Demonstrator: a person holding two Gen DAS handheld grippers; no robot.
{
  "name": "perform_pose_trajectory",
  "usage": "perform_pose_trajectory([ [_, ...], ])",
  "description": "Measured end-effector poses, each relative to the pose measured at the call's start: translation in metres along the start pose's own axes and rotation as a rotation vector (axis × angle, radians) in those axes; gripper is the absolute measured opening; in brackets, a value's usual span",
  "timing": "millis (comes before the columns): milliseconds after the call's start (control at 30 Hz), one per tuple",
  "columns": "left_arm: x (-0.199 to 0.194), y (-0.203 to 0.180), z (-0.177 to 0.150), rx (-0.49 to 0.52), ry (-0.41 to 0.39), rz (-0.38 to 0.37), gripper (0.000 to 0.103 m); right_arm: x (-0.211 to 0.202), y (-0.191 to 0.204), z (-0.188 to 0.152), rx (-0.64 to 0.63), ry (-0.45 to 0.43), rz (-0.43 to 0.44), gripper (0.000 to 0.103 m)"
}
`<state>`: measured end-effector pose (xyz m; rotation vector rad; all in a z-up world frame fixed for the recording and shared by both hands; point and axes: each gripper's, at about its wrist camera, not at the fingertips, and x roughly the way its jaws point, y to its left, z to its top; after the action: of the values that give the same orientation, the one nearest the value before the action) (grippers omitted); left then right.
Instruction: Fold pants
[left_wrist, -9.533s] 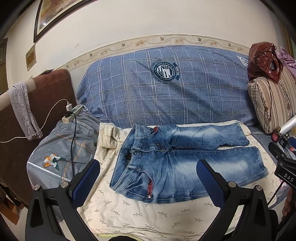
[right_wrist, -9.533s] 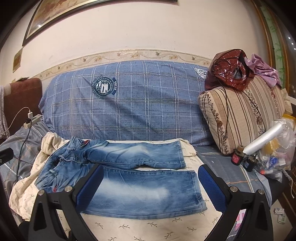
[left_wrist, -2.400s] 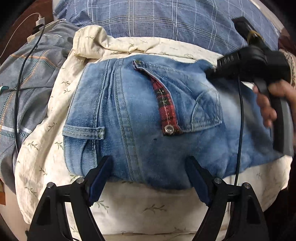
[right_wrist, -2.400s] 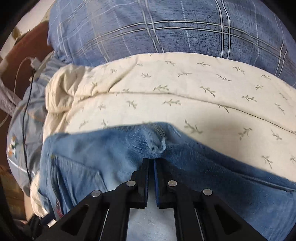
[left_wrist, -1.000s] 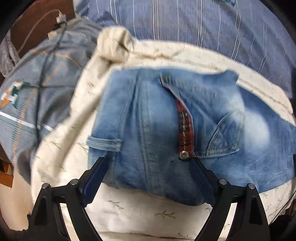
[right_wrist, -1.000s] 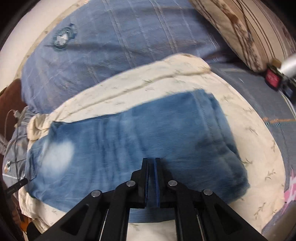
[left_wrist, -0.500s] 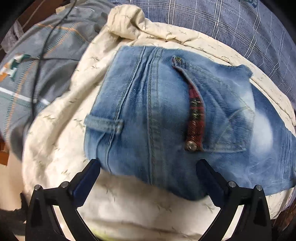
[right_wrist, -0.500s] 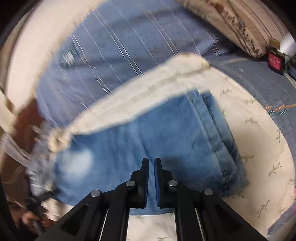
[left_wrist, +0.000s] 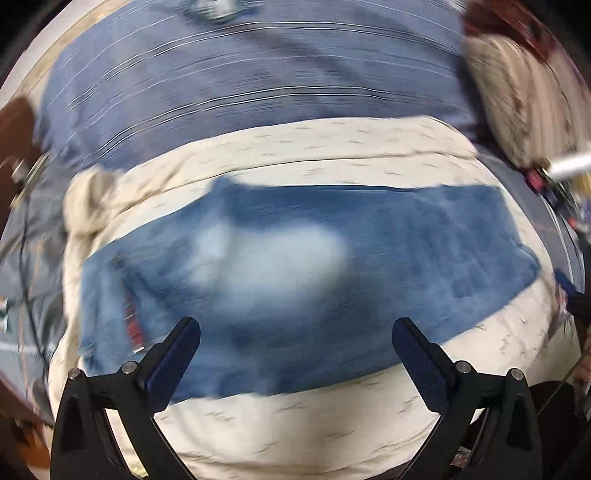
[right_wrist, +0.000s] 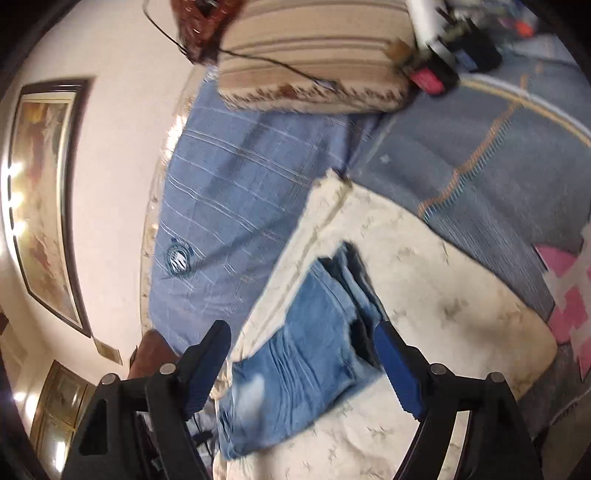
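At the far left of the left wrist view a grey patterned cover (left_wrist: 29, 236) carries a dark cable (left_wrist: 27, 295), both smeared by motion blur. Next to it a cream sheet (left_wrist: 295, 424) with a small leaf print lies spread over the bed, bunched up at its left corner. The jeans (left_wrist: 295, 280) lie flat on this sheet, one leg folded over the other, waist end to the left with a strip of red plaid trim (left_wrist: 131, 325) showing, hems to the right. A pale faded patch marks the thigh. The left gripper (left_wrist: 295, 341) hangs above the near edge of the jeans with its fingers spread wide and nothing between them. Behind the sheet runs a long blue checked pillow (left_wrist: 258, 85), and a striped cushion (left_wrist: 517, 88) sits at the far right.

In the right wrist view, tilted steeply, a framed picture (right_wrist: 40, 192) hangs on the wall at left. The right gripper (right_wrist: 301, 349) is held over the hem end of the jeans (right_wrist: 303, 354), fingers wide apart and gripping nothing. Further right lies a blue-grey bedcover (right_wrist: 498, 155).
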<state>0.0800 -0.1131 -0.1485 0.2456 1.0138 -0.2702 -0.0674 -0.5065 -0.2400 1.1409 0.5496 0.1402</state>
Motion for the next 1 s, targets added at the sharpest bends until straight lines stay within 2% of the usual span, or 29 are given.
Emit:
perform_pose_trajectory([
  [100,0.005,-0.034,0.008,0.063,-0.006,-0.033,0.103,0.019,-0.003,-0.002,0.003,0.088,-0.041,0.078],
  [233,0.008,-0.071,0.020,0.125,-0.013,-0.054,0.103,0.027,-0.013,-0.002,0.029,0.080,-0.112,0.077],
  [333,0.016,-0.090,0.024,0.152,0.000,-0.057,0.103,0.037,-0.026,0.001,0.070,0.113,-0.160,0.077],
  [600,0.064,-0.112,0.025,0.170,0.103,-0.013,0.103,0.059,-0.021,0.003,0.033,0.141,-0.154,0.077],
  [667,0.074,-0.116,0.023,0.177,0.124,-0.008,0.103,0.064,-0.015,0.001,0.013,0.159,-0.135,0.070],
  [733,0.083,-0.119,0.019,0.186,0.149,-0.014,0.103,0.072,-0.007,-0.003,-0.047,0.180,-0.119,0.047],
  [767,0.087,-0.121,0.017,0.190,0.159,-0.019,0.103,0.075,-0.004,-0.004,-0.073,0.185,-0.137,0.043],
  [867,0.090,-0.119,0.015,0.169,0.154,-0.041,0.103,0.085,-0.001,-0.007,-0.101,0.188,-0.219,0.043],
  [1000,0.088,-0.112,0.017,0.153,0.161,-0.066,0.103,0.088,-0.008,-0.004,-0.043,0.166,-0.198,0.043],
])
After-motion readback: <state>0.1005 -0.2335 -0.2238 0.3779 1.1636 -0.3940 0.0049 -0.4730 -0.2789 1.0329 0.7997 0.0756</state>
